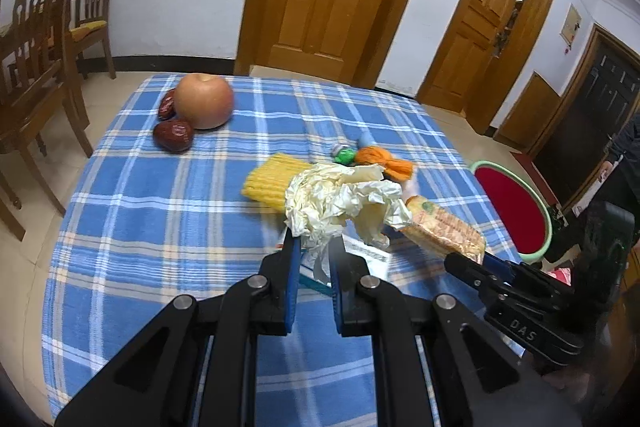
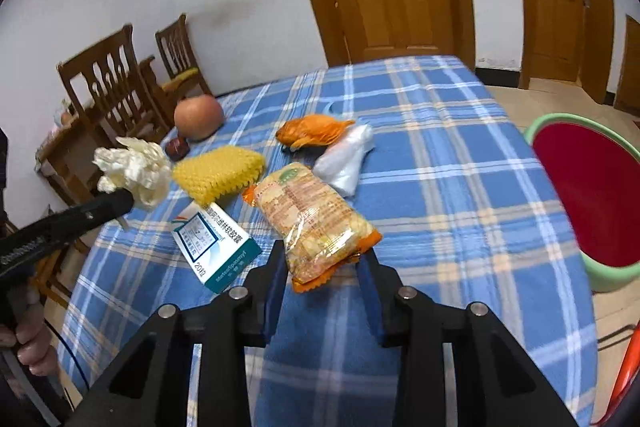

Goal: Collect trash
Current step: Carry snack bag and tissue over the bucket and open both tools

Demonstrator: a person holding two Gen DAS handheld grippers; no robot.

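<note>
On the far left of the blue checked tablecloth [image 1: 132, 211] sat an apple [image 1: 204, 101] with red dates [image 1: 173, 135] beside it, food to be left alone. Nearer the middle, the left gripper [image 1: 314, 247] held a crumpled cream paper wad [image 1: 340, 203] pinched between narrow fingers, lifted clear of the cloth above a small medicine box [image 2: 216, 247]. A yellow sponge [image 1: 272, 181] lay just behind it, with an orange wrapper [image 2: 316, 133] and a clear plastic bag [image 2: 346, 159] further back. To the right, the right gripper [image 2: 324, 263] clasped one end of a snack packet [image 2: 312, 219], its fingers set moderately wide around the bulky wrapper. Off the table's right edge stood the green-rimmed bin [image 2: 536, 131] with its red inside.

Both loads seemed ready to carry over. A sound way would be to keep each grip firm, swing the packet first over the bin's mouth since it hung nearest, release only once fully above the opening, then bring the paper across without brushing the packet hand.
</note>
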